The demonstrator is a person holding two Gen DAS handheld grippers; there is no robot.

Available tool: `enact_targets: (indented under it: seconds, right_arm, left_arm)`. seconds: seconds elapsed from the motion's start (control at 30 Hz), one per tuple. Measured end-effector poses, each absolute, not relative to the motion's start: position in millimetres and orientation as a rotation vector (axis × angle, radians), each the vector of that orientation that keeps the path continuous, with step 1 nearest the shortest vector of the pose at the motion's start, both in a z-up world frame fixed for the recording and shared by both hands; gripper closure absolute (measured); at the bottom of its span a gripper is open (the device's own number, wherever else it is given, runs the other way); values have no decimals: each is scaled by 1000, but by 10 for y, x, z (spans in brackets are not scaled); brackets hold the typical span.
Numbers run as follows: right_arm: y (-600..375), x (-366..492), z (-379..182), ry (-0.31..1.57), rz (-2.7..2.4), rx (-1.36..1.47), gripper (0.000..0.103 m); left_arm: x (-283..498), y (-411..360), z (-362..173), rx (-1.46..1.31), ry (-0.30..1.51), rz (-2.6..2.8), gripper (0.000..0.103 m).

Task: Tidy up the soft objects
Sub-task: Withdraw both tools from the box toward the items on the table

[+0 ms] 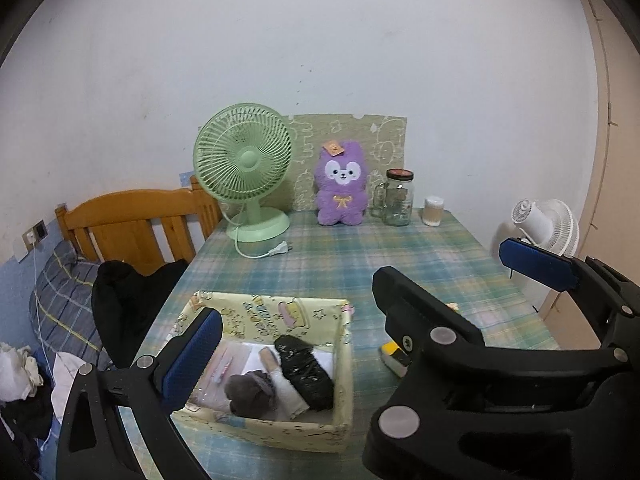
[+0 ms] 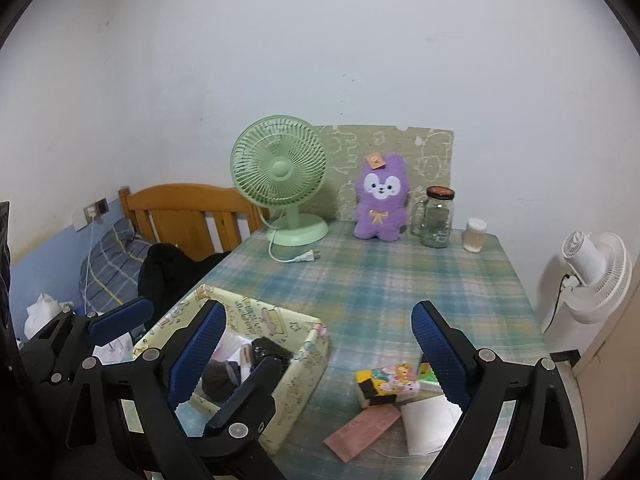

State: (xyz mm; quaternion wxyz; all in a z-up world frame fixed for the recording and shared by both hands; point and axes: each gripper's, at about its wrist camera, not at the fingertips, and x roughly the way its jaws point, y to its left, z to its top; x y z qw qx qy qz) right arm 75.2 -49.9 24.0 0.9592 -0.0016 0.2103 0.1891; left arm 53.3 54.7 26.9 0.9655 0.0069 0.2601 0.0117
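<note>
A pale yellow printed fabric box (image 1: 280,432) (image 2: 298,384) stands at the table's near left. It holds a grey sock ball (image 1: 248,396), a black rolled item (image 1: 306,368) and a white roll (image 1: 289,398). Right of the box lie a colourful sponge packet (image 2: 388,380), a pink flat pad (image 2: 362,426) and white folded cloth (image 2: 432,420). A purple plush toy (image 1: 341,184) (image 2: 381,200) sits upright at the back. My left gripper (image 1: 316,320) (image 2: 212,332) hovers open over the box. My right gripper (image 2: 318,312) (image 1: 440,264) hangs open beside it, above the loose items. Both are empty, and their fingers overlap.
At the back stand a green desk fan (image 1: 244,168) with its loose plug (image 1: 280,249), a glass jar (image 1: 397,200) and a cotton swab tub (image 1: 434,211). A white fan (image 2: 596,276) stands off the table's right edge. A black garment (image 1: 120,304) and a wooden headboard (image 1: 136,220) are on the left.
</note>
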Motion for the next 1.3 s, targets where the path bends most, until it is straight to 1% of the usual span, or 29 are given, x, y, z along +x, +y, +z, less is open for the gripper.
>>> enact_targets:
  seconds: [0.6,0.97,1.3]
  right_arm:
    - [-1060,682,159,402,347,19,7]
    - [-1292,651,-65,413,310,27,7]
    - [-1412,710,-393,446,318,14,7]
  left_arm:
    - [515,-10,233,24,505,-7,0]
    - [499,-252,19,6,529,-40,0]
    - [524,-402,-288,-2,581,-41,1]
